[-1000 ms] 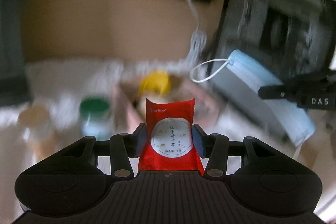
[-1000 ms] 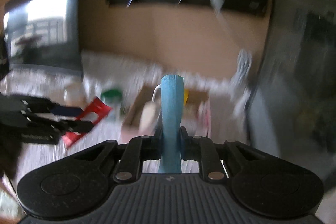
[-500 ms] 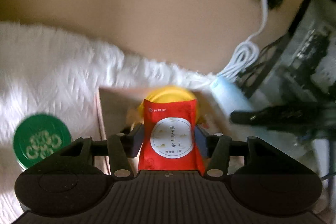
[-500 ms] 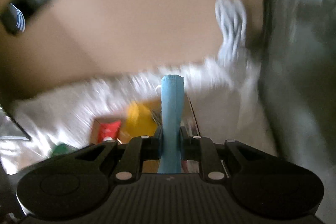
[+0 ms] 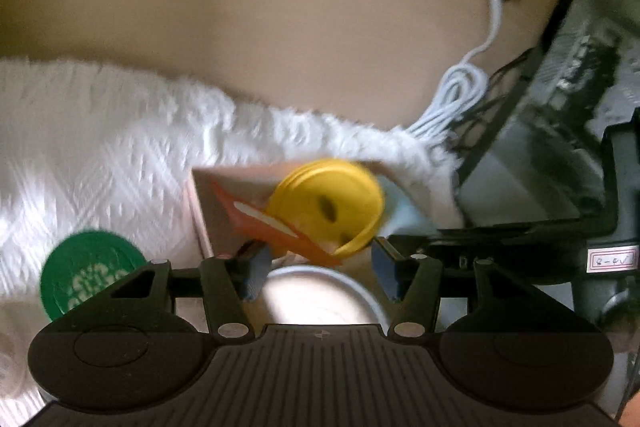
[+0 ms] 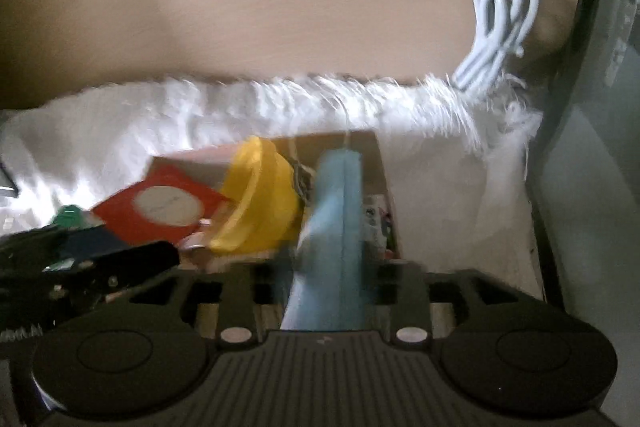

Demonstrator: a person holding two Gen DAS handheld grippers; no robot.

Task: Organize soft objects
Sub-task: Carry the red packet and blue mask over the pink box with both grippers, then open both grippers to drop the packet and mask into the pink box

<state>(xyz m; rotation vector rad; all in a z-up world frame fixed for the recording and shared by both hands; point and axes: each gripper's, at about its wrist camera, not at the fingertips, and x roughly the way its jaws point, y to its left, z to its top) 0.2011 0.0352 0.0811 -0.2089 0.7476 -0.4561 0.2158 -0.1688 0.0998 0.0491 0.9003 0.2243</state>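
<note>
My left gripper (image 5: pixel 318 269) hangs released, its red tea sachet (image 5: pixel 276 225) already lying in the cardboard box (image 5: pixel 200 195) beside the yellow smiley (image 5: pixel 326 205), while my right gripper (image 6: pixel 326 283) is opening around the blue face mask (image 6: pixel 334 227), which might snag a finger or slump over the box's rim.

White sticker (image 5: pixel 611 260) on the right gripper — handwriting, too blurred to read.
</note>
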